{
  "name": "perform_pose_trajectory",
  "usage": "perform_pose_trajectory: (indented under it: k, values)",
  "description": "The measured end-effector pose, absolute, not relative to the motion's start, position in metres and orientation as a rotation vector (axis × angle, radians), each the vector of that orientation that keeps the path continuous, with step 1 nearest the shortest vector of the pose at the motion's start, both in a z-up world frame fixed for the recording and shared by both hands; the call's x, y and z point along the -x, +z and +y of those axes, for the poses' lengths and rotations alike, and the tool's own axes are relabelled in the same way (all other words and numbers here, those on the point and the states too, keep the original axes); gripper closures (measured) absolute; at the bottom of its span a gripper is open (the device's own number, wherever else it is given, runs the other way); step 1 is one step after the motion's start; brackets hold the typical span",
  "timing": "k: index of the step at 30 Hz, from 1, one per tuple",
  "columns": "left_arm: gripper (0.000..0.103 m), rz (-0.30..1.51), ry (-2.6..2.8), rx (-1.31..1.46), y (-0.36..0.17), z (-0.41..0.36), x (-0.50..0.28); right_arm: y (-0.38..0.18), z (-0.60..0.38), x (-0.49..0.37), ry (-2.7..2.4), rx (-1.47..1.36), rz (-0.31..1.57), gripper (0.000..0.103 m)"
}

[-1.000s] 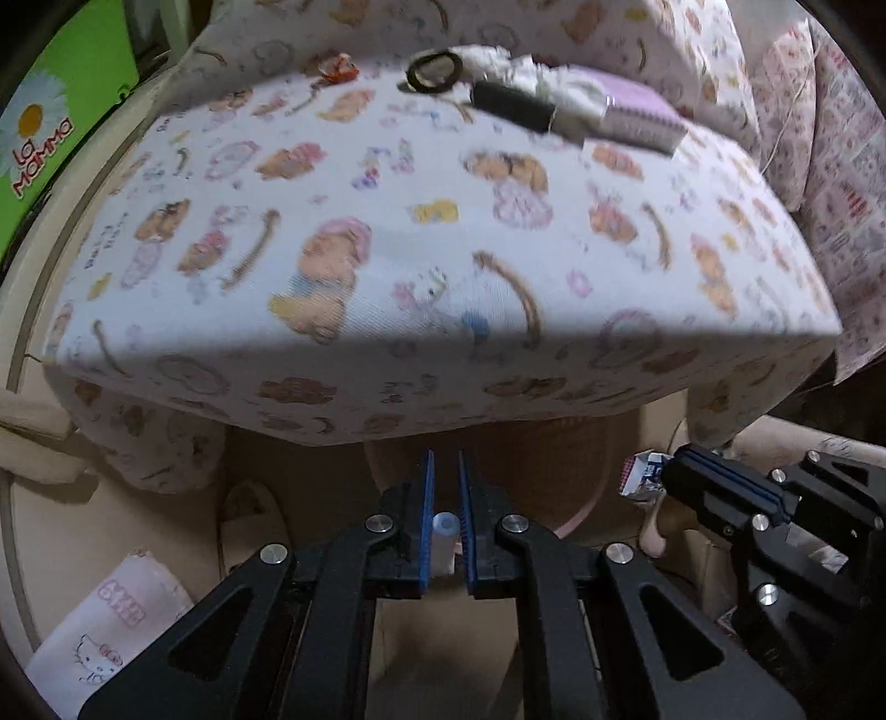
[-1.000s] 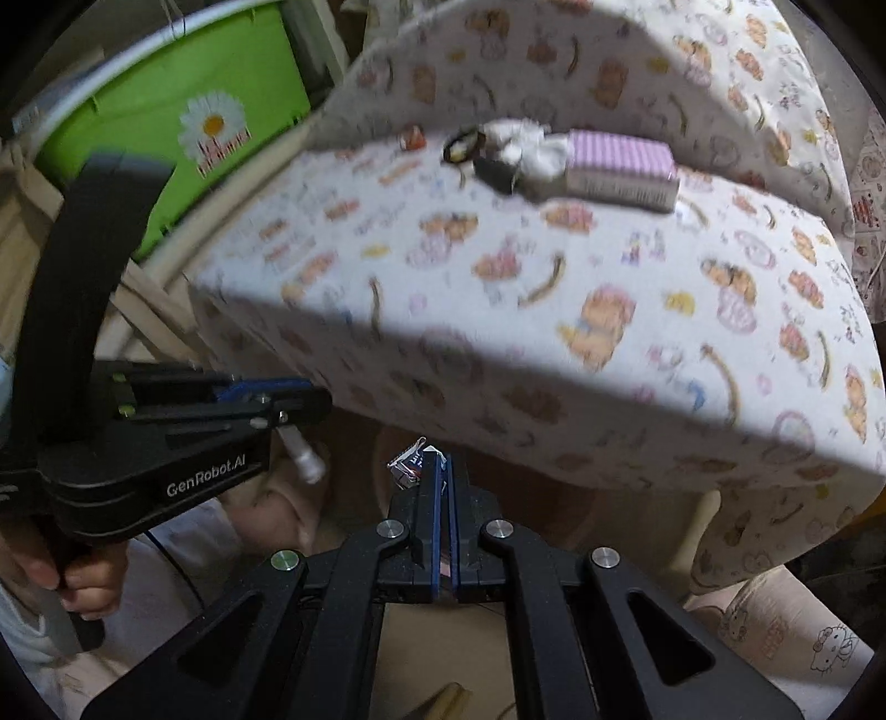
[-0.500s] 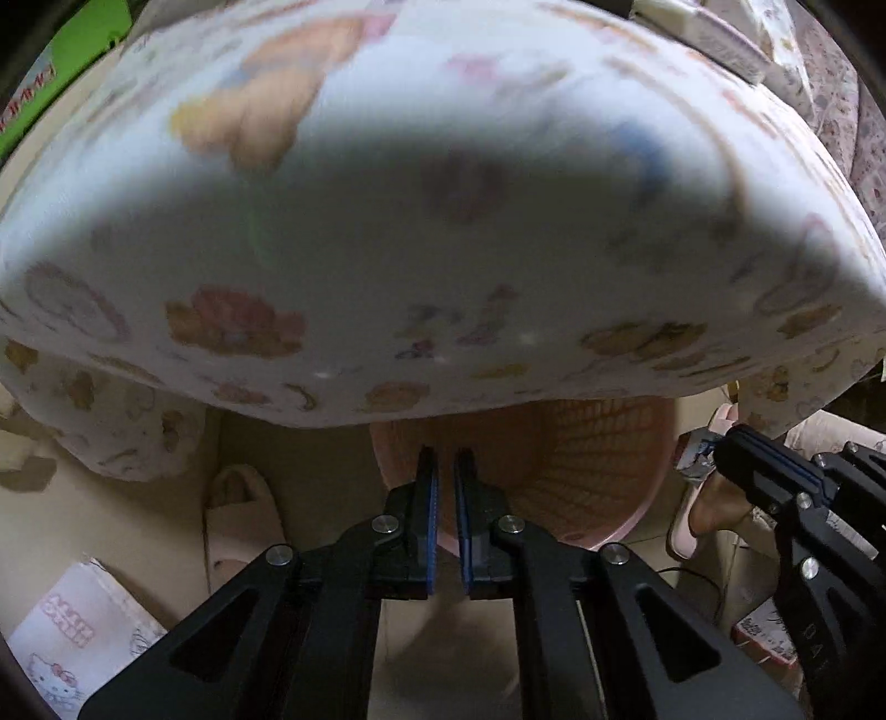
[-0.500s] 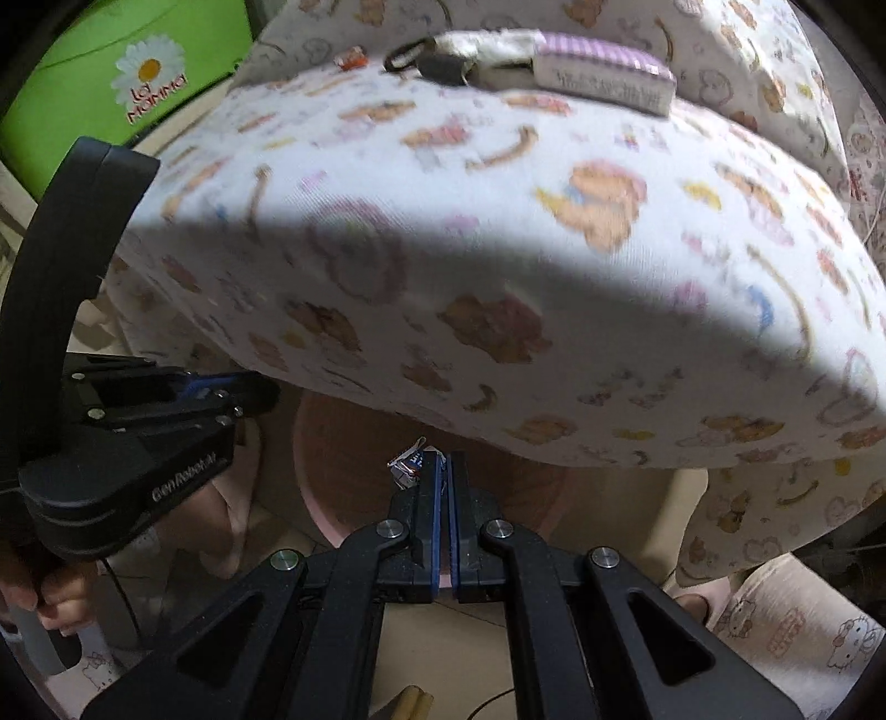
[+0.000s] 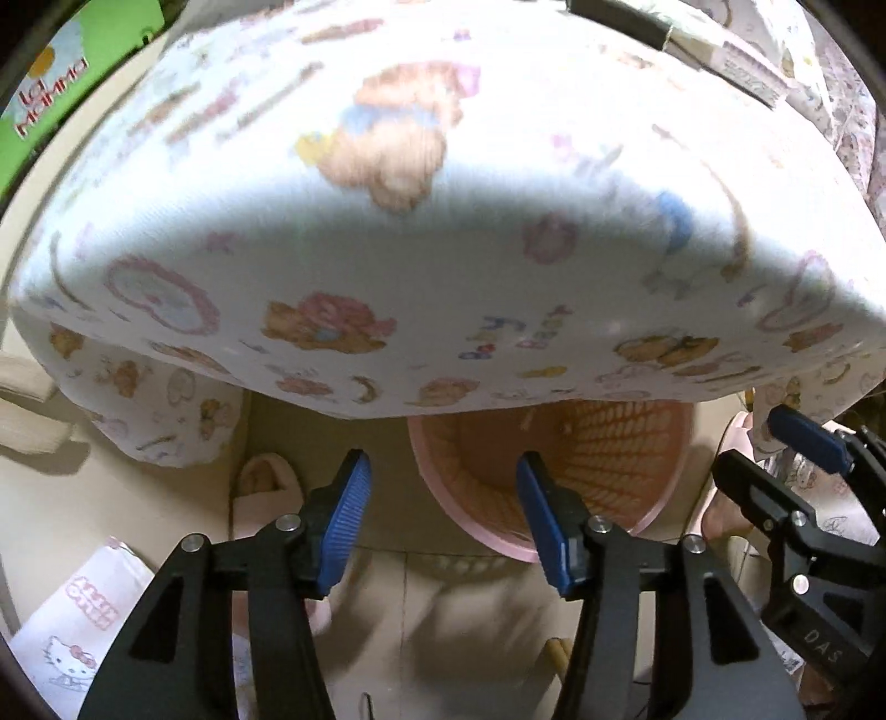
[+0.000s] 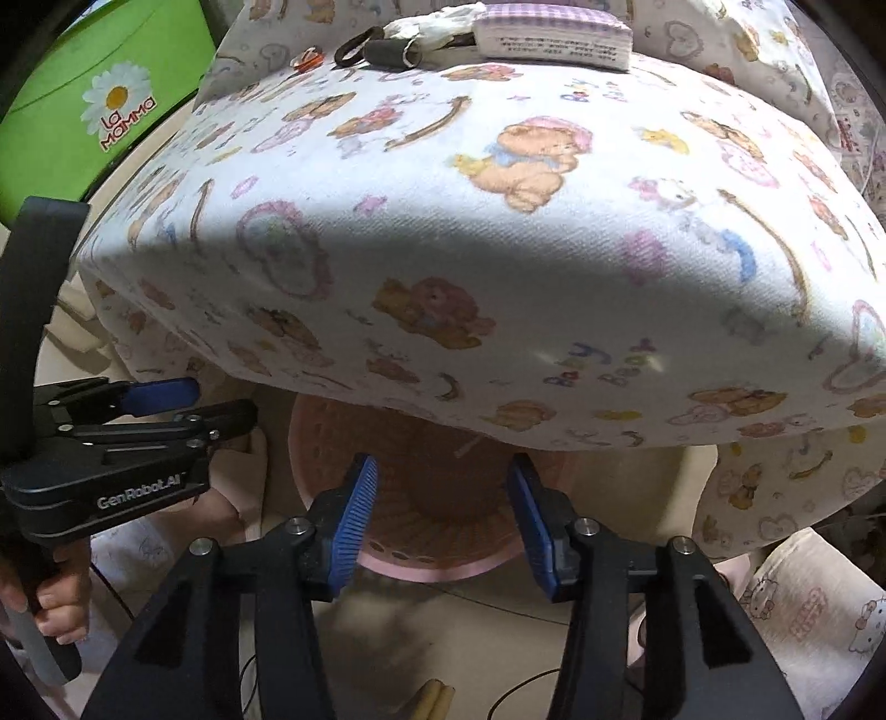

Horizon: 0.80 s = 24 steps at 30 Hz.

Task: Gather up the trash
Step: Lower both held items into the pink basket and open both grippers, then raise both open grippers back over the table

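Note:
A pink perforated basket (image 5: 620, 471) stands on the floor under the edge of a cartoon-print mattress (image 5: 443, 221); it also shows in the right wrist view (image 6: 437, 565). My left gripper (image 5: 440, 520) is open and empty, just left of and above the basket's rim. My right gripper (image 6: 437, 518) is open and empty above the basket's mouth. A small pale scrap (image 6: 469, 443) shows inside the basket. Each gripper shows in the other's view: the right (image 5: 797, 471), the left (image 6: 183, 407).
On the mattress top lie a purple-checked box (image 6: 554, 30), a black strap with a ring (image 6: 376, 50) and a small red item (image 6: 307, 58). A green La Mamma box (image 6: 105, 111) stands at the left. A slipper (image 5: 266, 487) and Hello Kitty cloth (image 5: 72, 637) lie on the floor.
Both grippers have opened. The small white piece in the left and the wrapper in the right are gone from the jaws. Both have dropped lower toward the basket.

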<state>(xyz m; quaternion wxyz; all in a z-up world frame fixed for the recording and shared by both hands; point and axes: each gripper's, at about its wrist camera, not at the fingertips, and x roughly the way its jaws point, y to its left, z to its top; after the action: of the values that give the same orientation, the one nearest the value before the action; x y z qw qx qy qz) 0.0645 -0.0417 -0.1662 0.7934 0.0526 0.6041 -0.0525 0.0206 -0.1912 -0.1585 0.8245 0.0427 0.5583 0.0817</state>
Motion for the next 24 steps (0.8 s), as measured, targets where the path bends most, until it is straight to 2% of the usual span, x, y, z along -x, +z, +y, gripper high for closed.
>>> perform_pose_trajectory:
  k: [7, 11, 14, 24]
  values:
    - [0.049, 1.208, -0.119, -0.096, -0.130, -0.038, -0.054, -0.142, -0.195, -0.019, 0.180, -0.112, 1.148, 0.040]
    - [0.049, 1.084, -0.090, -0.136, -0.100, -0.041, -0.045, -0.117, -0.197, -0.012, 0.196, -0.133, 1.065, 0.031]
    - [0.038, 1.001, -0.050, -0.125, -0.081, -0.038, -0.042, -0.097, -0.199, -0.008, 0.208, -0.140, 0.995, 0.028]
    - [0.028, 0.871, -0.010, -0.125, -0.048, -0.033, -0.039, -0.069, -0.207, -0.002, 0.206, -0.134, 0.913, 0.027]
